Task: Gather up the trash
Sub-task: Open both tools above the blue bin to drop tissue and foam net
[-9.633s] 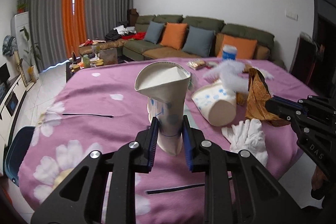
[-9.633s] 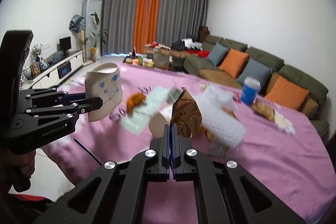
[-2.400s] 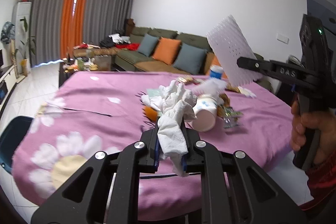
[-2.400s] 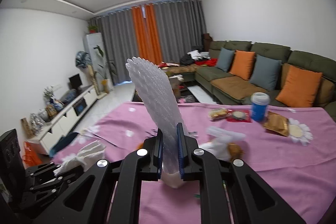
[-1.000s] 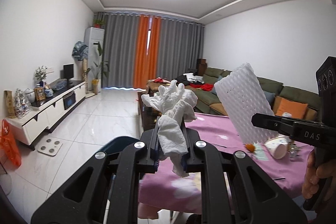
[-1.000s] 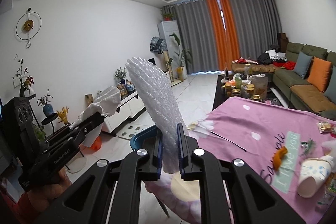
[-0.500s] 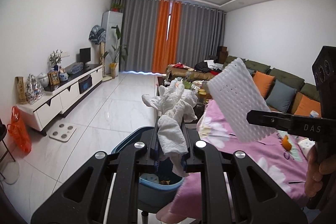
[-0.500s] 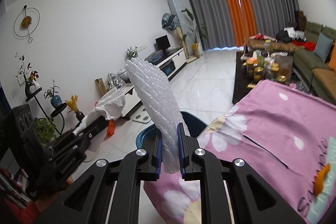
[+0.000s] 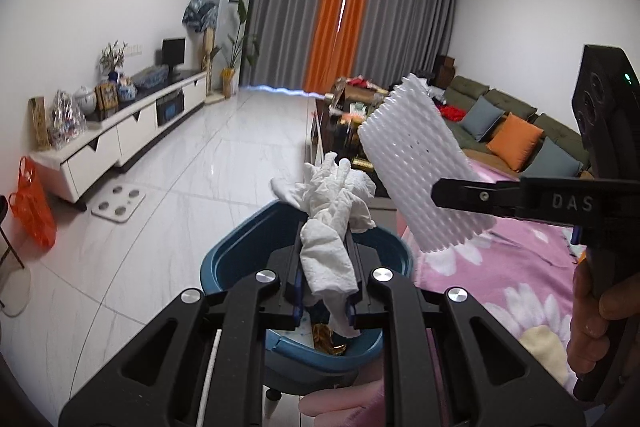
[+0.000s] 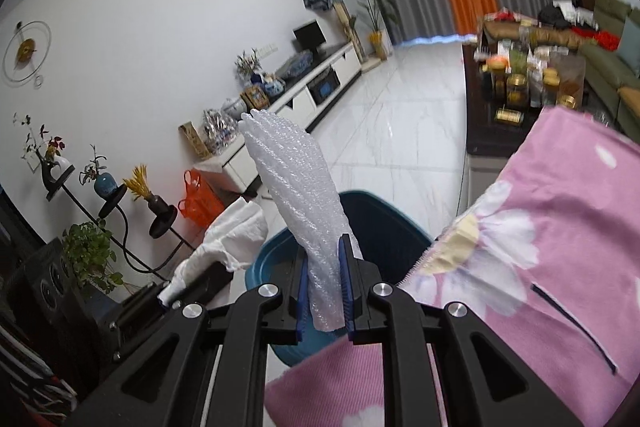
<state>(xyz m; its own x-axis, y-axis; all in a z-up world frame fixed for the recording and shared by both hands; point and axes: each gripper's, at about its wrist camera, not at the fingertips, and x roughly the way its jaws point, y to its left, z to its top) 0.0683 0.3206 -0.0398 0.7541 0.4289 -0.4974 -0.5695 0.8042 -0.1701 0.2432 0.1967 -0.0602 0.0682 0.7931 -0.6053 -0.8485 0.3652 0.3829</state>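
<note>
Two pieces of trash are in my grippers, and both views have swung off the surface (image 10: pixel 560 227) with its pink flowered cloth toward the blue bin (image 9: pixel 240 247) on the floor beside it, which half a second ago sat lower and smaller in the left wrist view; I judge the carry nearly done and the drop next. Nearest, my left gripper (image 9: pixel 323 291) is clenched on the crumpled white tissue (image 9: pixel 332 227), whose long axis runs along the fingers, its loose end pointing forward and up over the bin's rim, its tail hanging over trash already in the bin. My right gripper (image 10: pixel 323 291) is clamped on the white foam net sleeve (image 10: pixel 296 195), long axis likewise along the fingers, its ragged free end tilted up and left, above the bin's near rim. Beyond lie the marble floor (image 9: pixel 200 155) and grey and orange curtains (image 9: pixel 336 27).
</note>
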